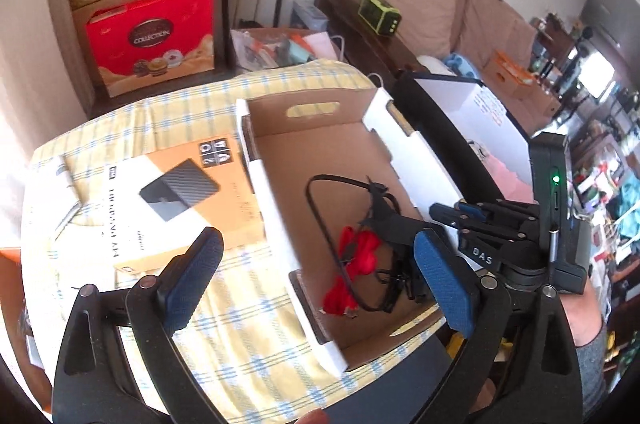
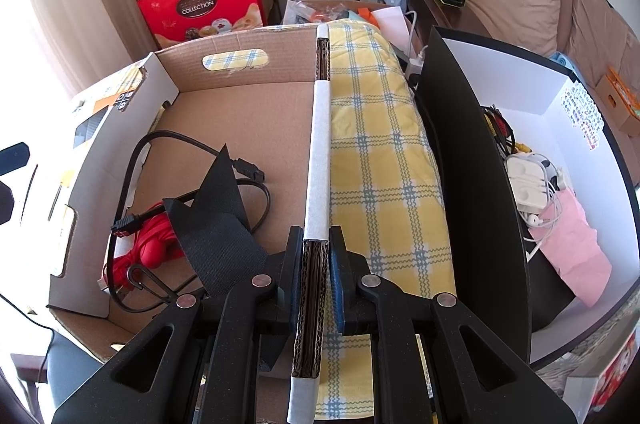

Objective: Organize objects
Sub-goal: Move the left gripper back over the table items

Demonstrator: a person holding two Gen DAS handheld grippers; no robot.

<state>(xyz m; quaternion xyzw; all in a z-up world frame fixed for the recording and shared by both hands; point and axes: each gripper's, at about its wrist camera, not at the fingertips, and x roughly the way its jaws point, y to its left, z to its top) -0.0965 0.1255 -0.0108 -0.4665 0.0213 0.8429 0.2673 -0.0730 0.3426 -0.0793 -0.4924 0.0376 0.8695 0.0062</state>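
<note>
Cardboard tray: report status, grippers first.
Left gripper open, empty. Right gripper shut on cardboard tray wall. Black cable, red cord inside. Nothing in the way.

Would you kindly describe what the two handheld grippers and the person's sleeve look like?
Both are black plastic with slotted arms, round silver pivot pins and blue textured pads. The left gripper and right gripper match. The right one carries white "DAS" lettering and a green light. The sleeve is grey.

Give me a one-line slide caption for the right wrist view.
Right gripper clamps the cardboard tray's side wall; black cable and red cord lie inside.
</note>
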